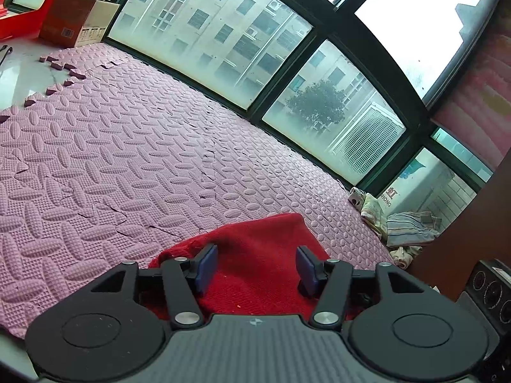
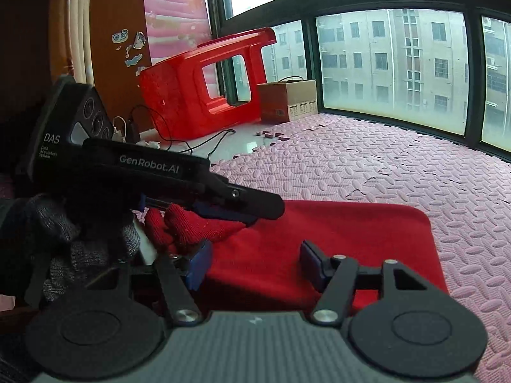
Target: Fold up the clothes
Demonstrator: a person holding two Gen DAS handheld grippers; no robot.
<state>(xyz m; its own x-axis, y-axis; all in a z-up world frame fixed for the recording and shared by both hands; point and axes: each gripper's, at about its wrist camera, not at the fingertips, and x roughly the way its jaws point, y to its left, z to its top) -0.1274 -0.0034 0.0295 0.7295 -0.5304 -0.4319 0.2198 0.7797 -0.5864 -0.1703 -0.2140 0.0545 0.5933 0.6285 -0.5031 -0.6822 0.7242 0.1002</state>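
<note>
— What's your left tool (image 1: 255,266) doing?

— Its blue pads (image 1: 207,266) stand wide apart, nothing between them. It hangs over the near end of the red garment (image 1: 255,239), which sits at my 6 o'clock on the pink foam mat (image 1: 127,143). At 10 o'clock a brown cardboard box (image 1: 75,16) stands by the window; at 3 o'clock a heap of striped cloths (image 1: 405,226) lies in the corner.

— And from the right side?

— At 9 o'clock I see the left tool (image 2: 223,210) side-on, my gloved left hand (image 2: 64,233) around its handle, and a bunched fold of the red garment (image 2: 335,233) just beneath its tip; whether it touches, I cannot tell. At 12 o'clock a red plastic stool (image 2: 191,95) lies tipped beside the box (image 2: 287,99). My right tool (image 2: 255,263) is spread open too, over the garment's flat part, which runs toward 3 o'clock on the mat (image 2: 415,166).
</note>
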